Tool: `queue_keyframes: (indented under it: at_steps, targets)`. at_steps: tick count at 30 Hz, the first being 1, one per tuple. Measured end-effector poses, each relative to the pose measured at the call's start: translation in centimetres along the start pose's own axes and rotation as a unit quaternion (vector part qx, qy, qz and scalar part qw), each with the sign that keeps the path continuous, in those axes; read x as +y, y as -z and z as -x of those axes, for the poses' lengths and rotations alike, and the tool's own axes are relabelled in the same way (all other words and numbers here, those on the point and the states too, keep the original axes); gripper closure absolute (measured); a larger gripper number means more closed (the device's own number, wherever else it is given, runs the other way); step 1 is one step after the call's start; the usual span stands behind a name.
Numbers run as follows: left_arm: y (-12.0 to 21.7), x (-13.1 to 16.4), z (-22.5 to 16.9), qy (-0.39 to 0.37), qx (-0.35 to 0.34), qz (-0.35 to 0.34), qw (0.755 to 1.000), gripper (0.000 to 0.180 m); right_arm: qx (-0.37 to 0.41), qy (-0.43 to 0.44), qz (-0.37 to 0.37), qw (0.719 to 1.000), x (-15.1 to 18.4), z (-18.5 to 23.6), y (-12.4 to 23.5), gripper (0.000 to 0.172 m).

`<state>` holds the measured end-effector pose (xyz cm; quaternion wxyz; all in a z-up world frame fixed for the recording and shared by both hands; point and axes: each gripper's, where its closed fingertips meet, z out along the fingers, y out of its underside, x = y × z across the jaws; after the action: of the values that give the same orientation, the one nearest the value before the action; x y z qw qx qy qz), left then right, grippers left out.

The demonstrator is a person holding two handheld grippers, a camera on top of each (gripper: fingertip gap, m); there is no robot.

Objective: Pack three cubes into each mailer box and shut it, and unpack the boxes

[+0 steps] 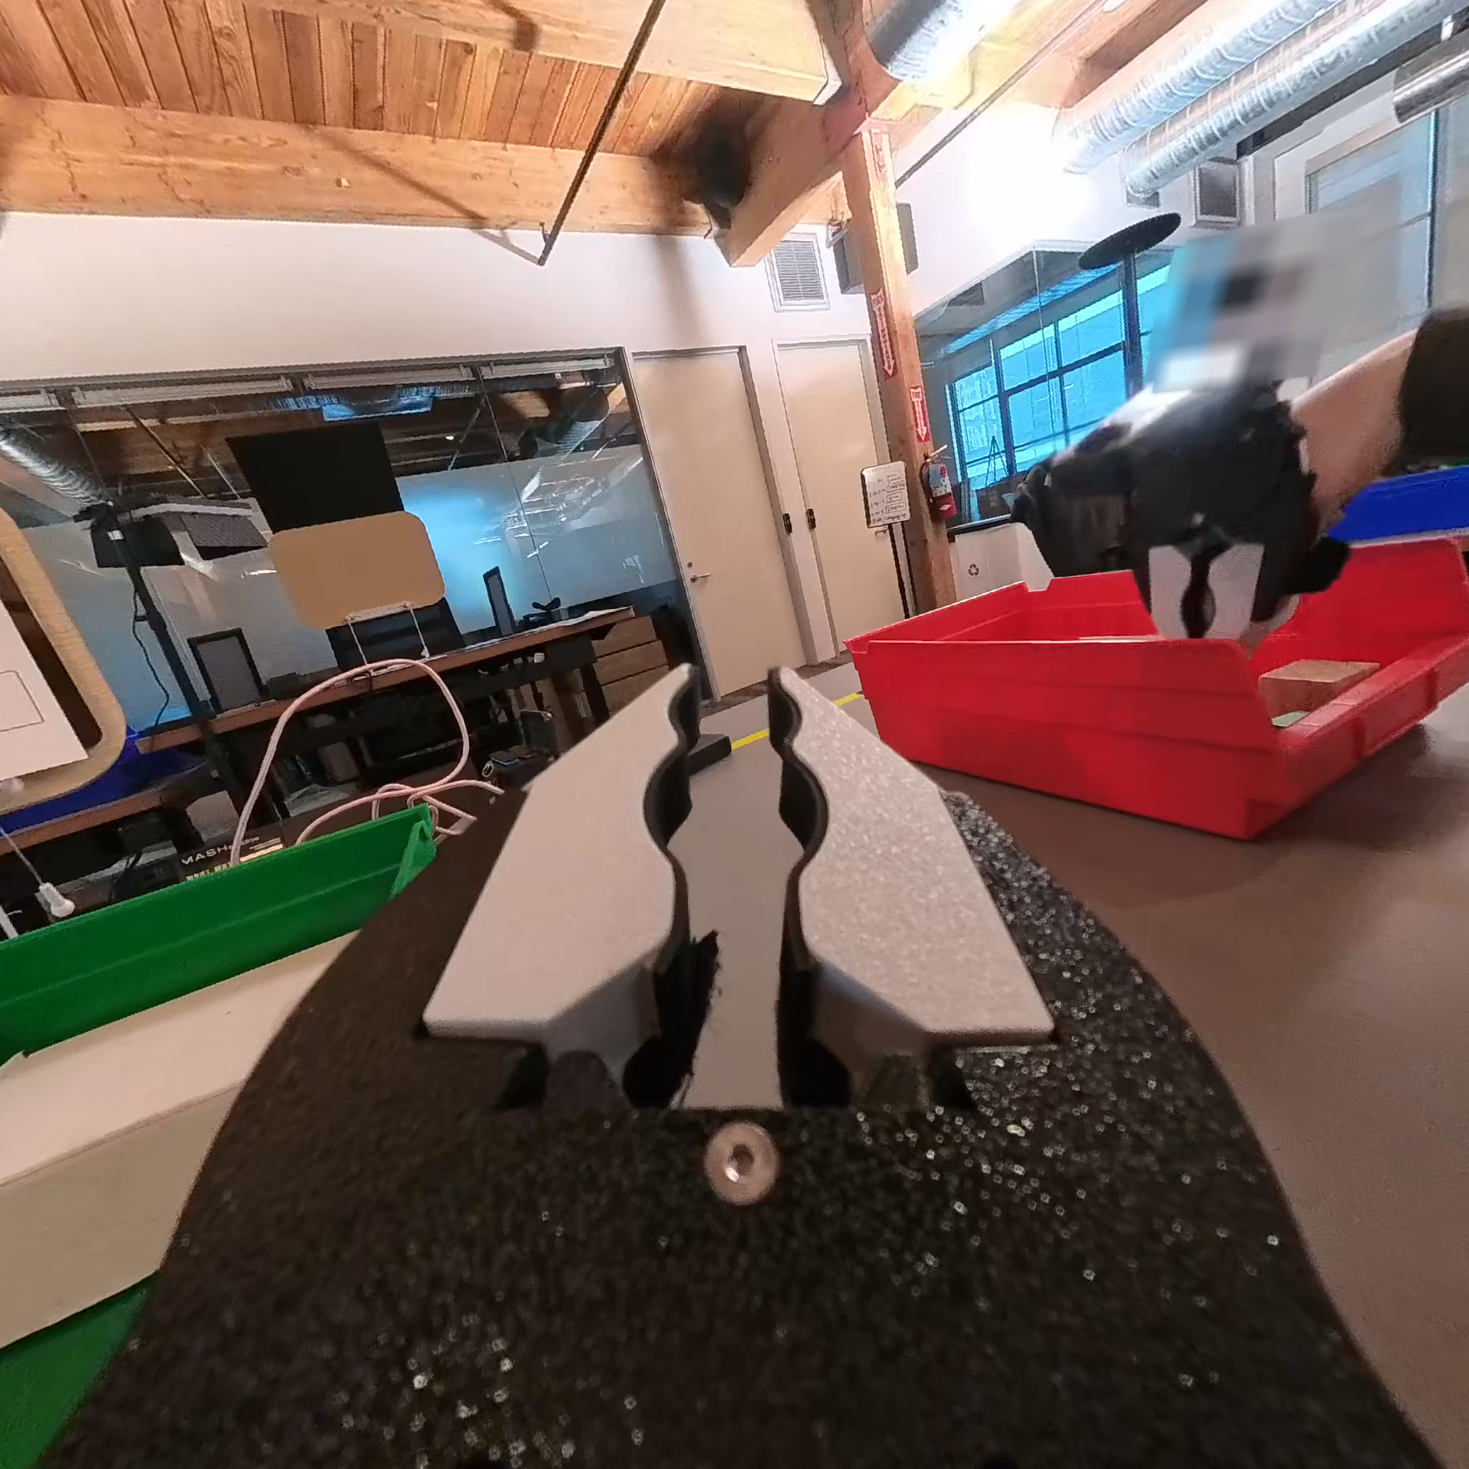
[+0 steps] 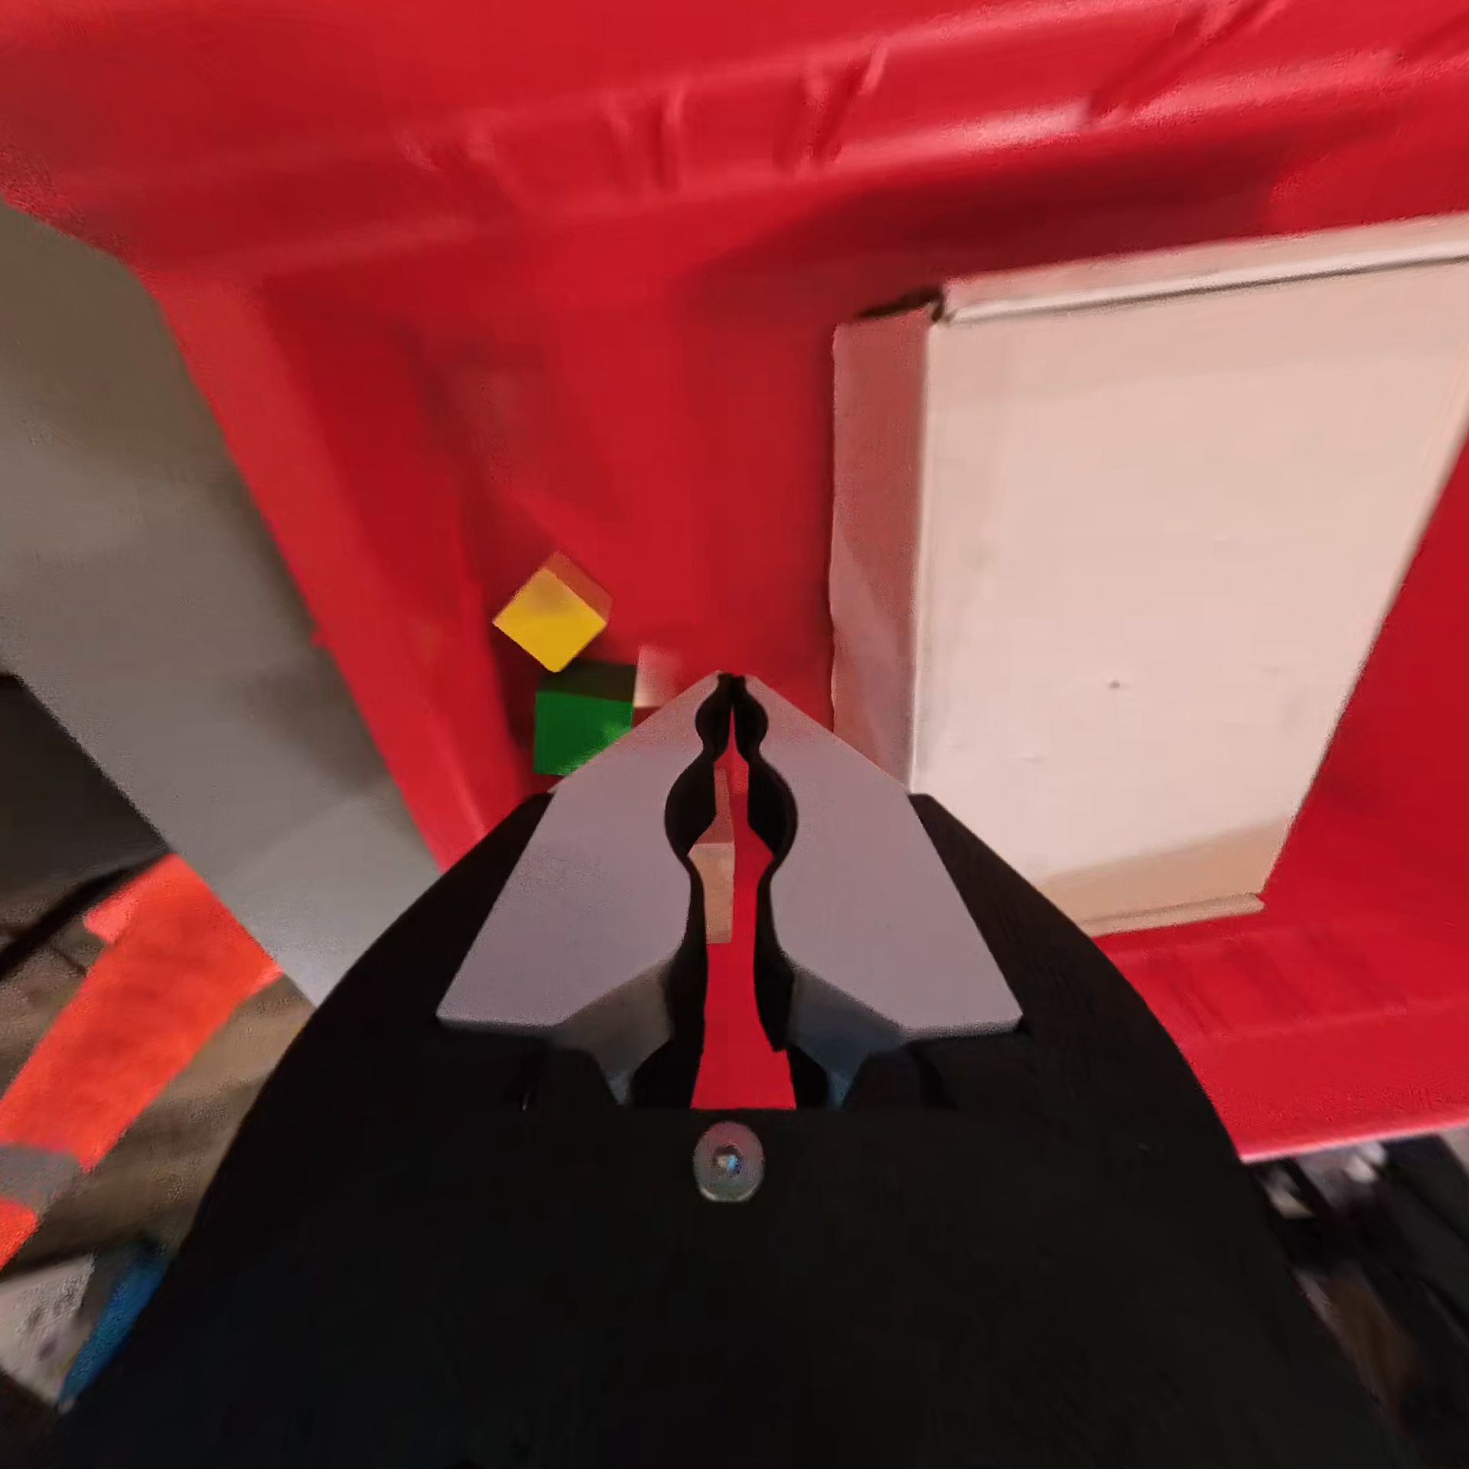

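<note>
left to right: green bin [image 1: 199, 930] at the far left edge of the tabletop [image 1: 1272, 1033], then the left gripper [image 1: 735, 699] held low and about level over it, pointing out into the room. fingers a bit apart, nothing between them, so it's idle imo.

red bin [image 1: 1073, 739] sits to the right, and the right gripper [image 2: 731, 680] is tipped down into it from above, w/ a hand [image 1: 1192, 493] behind it. its tips are clenched together on nothing.

inside the bin: yellow cube [image 2: 552, 612], green cube [image 2: 580, 719] touching it, a pale cube [image 2: 656, 676] just past the green one, partly hidden behind the fingers. closed white mailer box [image 2: 1153, 596] lies flat right beside, to the gripper's right.

step looks like reaching into the bin to fetch either a cube or the box, can't tell which phase (pack vs unpack) tbh. next move prob needs the right gripper to spread its fingers first, then come down square on one cube. cubes are bunched up, so pick the outer one or it'll nudge the others.
</note>
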<state>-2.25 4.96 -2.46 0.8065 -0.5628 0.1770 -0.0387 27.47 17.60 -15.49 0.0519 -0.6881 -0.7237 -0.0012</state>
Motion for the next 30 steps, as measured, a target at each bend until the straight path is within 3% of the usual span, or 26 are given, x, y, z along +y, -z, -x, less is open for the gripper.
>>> queue_keyframes:
  at_steps: [2, 12, 17, 19, 21, 24, 27, 30]
  targets:
    - [0.0, 0.2, 0.0, 0.002, 0.001, 0.004, 1.0, 0.166, 0.043, 0.023, 0.042, 0.998, 0.9, -1.5, -1.5, 0.172]
    - [-0.3, 1.1, -0.3, 0.01, 0.015, 0.03, 0.999, 0.166, 0.229, 0.023, 0.044, 0.972, 0.9, -8.7, -2.8, 0.172]
    - [-0.3, 1.5, -0.2, 0.029, 0.021, 0.04, 0.999, 0.165, 0.253, -0.008, 0.02, 0.967, 0.8, -8.7, -2.6, 0.172]
    - [-0.3, 1.6, -0.2, 0.031, 0.021, 0.041, 0.998, 0.165, 0.246, -0.032, -0.023, 0.968, -0.1, -7.7, -1.0, 0.172]
    - [-0.3, 1.6, -0.2, 0.029, 0.021, 0.041, 0.999, 0.165, 0.247, -0.061, -0.136, 0.957, -3.4, -6.4, 2.5, 0.172]
    - [-0.4, 1.7, -0.3, 0.026, 0.022, 0.044, 0.998, 0.164, 0.227, -0.062, -0.376, 0.896, -11.2, -2.0, 10.7, 0.172]
    - [-0.4, 1.8, -0.4, 0.022, 0.021, 0.045, 0.999, 0.163, 0.163, -0.041, -0.609, 0.775, -18.6, 4.5, 19.0, 0.172]
    - [-0.3, 1.8, -0.4, 0.018, 0.021, 0.046, 0.999, 0.163, 0.217, -0.029, -0.699, 0.681, -22.7, 6.7, 21.5, 0.172]
